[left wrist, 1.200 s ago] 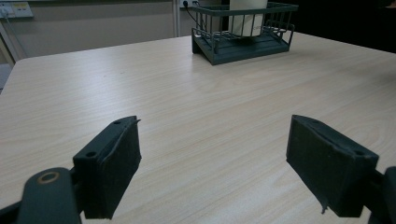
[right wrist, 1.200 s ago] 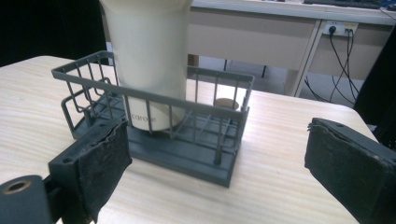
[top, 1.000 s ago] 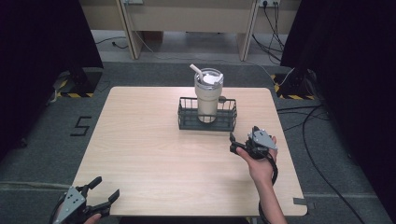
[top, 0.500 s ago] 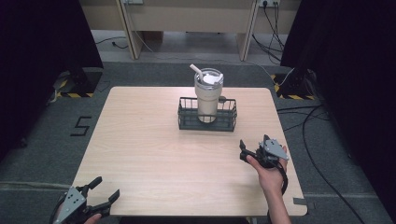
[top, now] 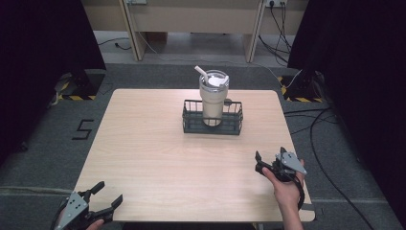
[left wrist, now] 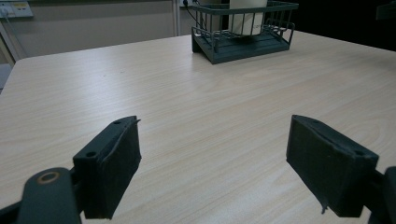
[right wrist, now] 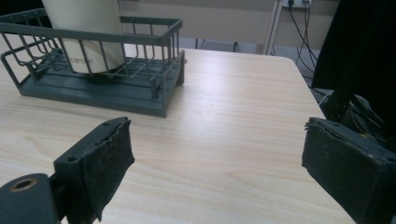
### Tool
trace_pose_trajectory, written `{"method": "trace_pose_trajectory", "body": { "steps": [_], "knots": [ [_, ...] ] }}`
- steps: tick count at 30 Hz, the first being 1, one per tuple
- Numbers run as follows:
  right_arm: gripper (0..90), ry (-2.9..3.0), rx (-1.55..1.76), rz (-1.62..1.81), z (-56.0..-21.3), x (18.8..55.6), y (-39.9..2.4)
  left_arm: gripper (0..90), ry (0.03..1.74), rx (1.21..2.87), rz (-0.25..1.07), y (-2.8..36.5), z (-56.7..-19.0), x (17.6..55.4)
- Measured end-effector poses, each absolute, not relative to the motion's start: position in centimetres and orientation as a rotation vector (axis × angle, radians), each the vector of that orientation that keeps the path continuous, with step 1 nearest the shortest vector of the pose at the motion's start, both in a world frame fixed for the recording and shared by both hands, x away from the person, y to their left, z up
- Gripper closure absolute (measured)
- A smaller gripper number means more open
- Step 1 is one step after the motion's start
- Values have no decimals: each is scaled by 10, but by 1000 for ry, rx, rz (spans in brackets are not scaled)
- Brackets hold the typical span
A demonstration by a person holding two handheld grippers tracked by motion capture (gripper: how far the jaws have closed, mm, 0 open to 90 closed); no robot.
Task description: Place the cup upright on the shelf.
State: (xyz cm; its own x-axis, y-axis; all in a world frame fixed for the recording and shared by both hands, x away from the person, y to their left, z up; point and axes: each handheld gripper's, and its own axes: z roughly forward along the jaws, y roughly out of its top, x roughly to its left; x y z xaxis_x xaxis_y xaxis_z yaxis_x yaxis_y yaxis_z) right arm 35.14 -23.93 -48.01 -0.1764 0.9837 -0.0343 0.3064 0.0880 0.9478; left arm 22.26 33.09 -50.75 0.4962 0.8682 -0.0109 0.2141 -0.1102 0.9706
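A cream tumbler (top: pixel 212 100) with a lid and a white straw stands upright in a dark wire basket (top: pixel 212 129) at the back middle of the wooden table (top: pixel 143 158). My left gripper (top: pixel 110 190) is open at the table's front left corner, with nothing between its jaws. In the left gripper view, the left gripper (left wrist: pixel 212 154) faces the basket (left wrist: pixel 243 44) and tumbler (left wrist: pixel 247 16) far across the table. My right gripper (top: pixel 269 154) is held open above the front right part, well short of the basket. The right gripper (right wrist: pixel 215 158) looks at the basket (right wrist: pixel 93 93) and tumbler (right wrist: pixel 84 28).
The table's right edge (top: pixel 294 143) runs close beside my right gripper. Cables (top: pixel 325 139) lie on the grey floor to the right. A "5" marking (top: pixel 84 129) is on the floor at the left. Dark curtains stand on both sides.
My right gripper has drawn back from the basket toward the front right of the table. The left gripper has stayed put.
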Motion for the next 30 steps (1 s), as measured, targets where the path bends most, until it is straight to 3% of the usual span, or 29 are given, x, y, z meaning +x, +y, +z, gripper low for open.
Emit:
{"method": "trace_pose_trajectory", "body": {
  "steps": [30],
  "knots": [
    [106,1520,1377,1116,-494,331,-262,171,927,1616,712,328,-506,223]
  ]
}}
